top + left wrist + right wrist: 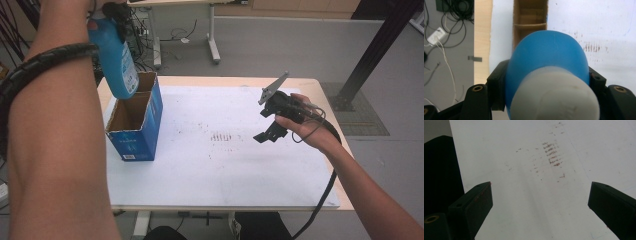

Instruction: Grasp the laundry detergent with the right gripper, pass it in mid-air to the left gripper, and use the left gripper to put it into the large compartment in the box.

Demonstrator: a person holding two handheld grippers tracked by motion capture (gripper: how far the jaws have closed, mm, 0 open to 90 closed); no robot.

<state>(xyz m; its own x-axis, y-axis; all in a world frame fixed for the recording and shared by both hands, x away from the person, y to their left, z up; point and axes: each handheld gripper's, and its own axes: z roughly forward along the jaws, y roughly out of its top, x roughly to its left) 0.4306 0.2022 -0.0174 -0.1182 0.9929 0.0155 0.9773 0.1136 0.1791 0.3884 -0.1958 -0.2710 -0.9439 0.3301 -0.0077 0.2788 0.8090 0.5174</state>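
Up close in the left gripper view, left gripper [546, 87] clamps a blue plastic bottle with white cap [549, 62], hanging right above the open blue cardboard box [134, 120]. High view adds right gripper [270, 131], jaws wide, holding nothing, well right of that box.

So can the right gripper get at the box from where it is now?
Probably yes: the right gripper has its jaws open with nothing between them, and bare white table lies between it and the box. The bottle hangs over the box, though.
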